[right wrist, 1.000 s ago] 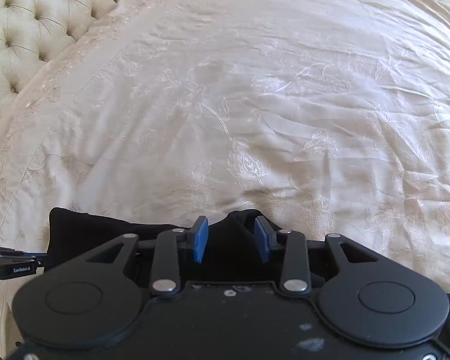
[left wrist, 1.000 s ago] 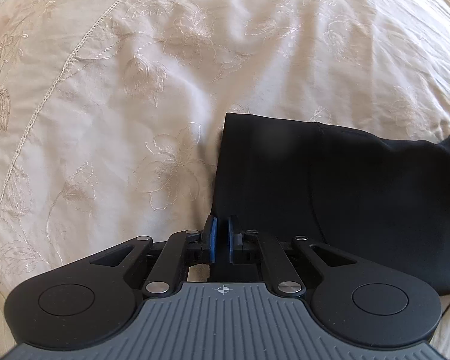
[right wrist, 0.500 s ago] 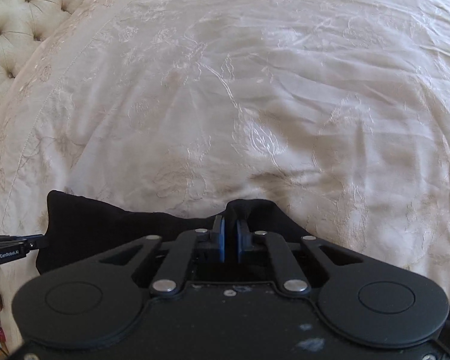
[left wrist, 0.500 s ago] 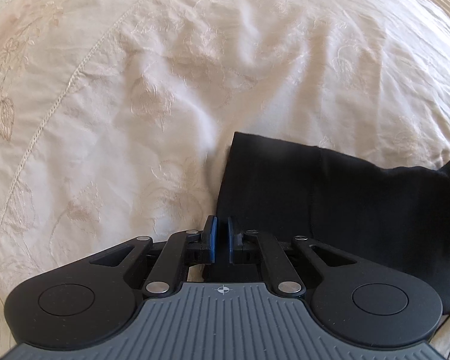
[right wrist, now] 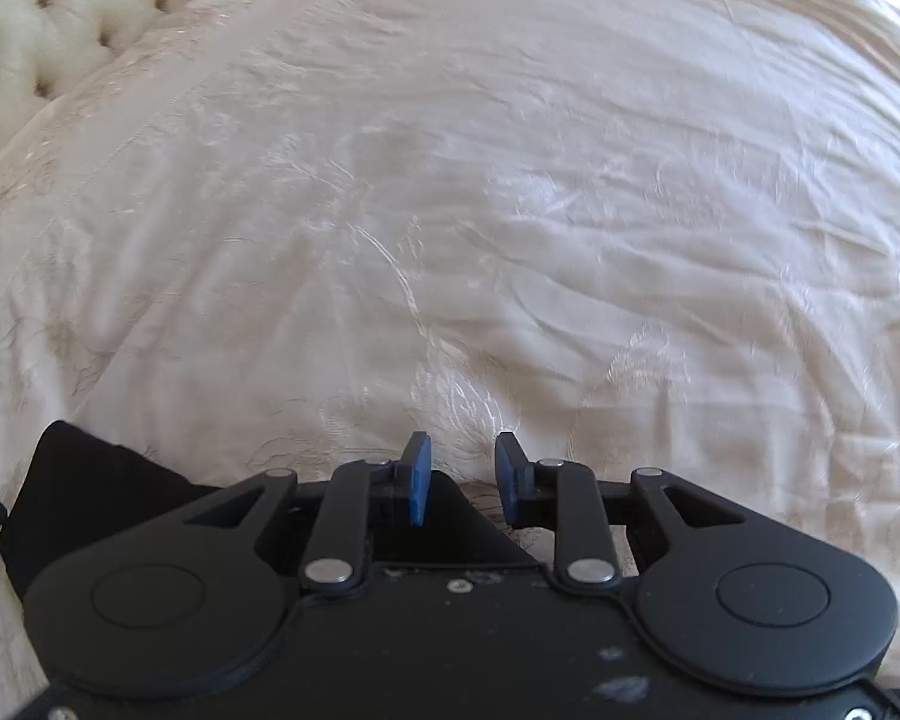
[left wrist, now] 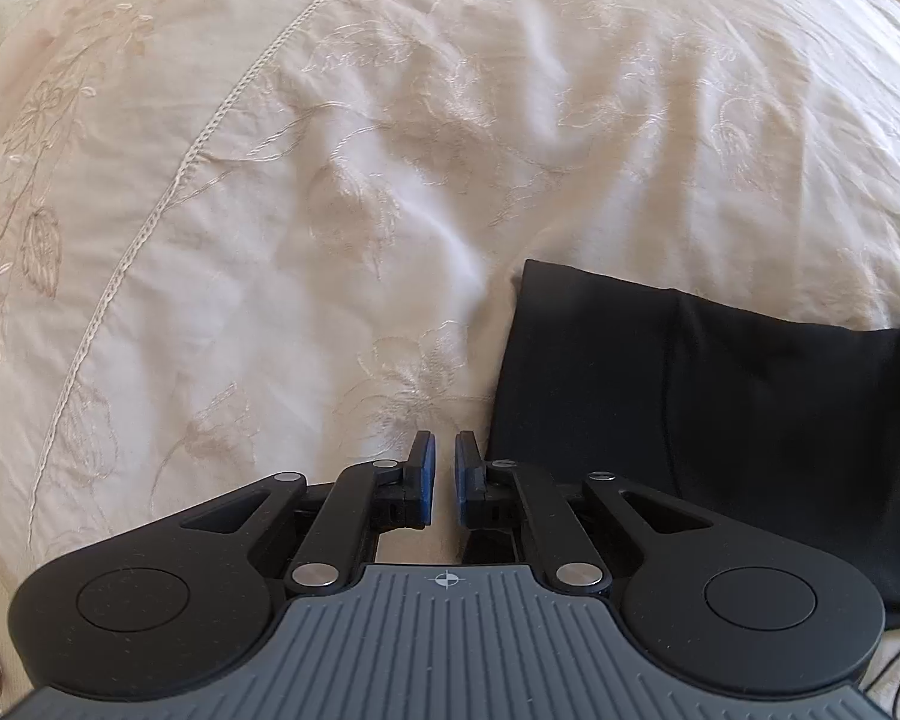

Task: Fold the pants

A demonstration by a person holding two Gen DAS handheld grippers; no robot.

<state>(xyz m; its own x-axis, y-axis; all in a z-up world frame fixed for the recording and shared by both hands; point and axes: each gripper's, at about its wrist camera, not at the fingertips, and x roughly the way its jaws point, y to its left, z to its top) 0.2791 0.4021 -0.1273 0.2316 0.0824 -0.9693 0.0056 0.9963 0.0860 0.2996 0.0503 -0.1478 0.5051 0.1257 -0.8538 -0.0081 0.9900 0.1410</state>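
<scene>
The black fabric pants (left wrist: 720,420) lie folded into a flat, compact rectangle on the cream embroidered bedspread (left wrist: 330,210), with 1 straight side edge and a crisp far corner in the left wrist view; a faint seam runs across the dark cloth. Only 1 pair of pants shows, along with 2 grippers. The pants sit near the bed's close edge, well away from the cream tufted headboard (right wrist: 36,48) at the far left corner in the right wrist view.

The left gripper (left wrist: 444,474) stands just left of the pants' side edge, its blue pads (left wrist: 426,474) slightly parted over bare bedspread and holding nothing. The right gripper (right wrist: 462,477) is released too, its pads wider apart, with the pants (right wrist: 90,498) showing below and to its left.

Half a second ago both grippers were clenched on the black cloth; now both have let go and pulled clear, and the pants rest flat.
</scene>
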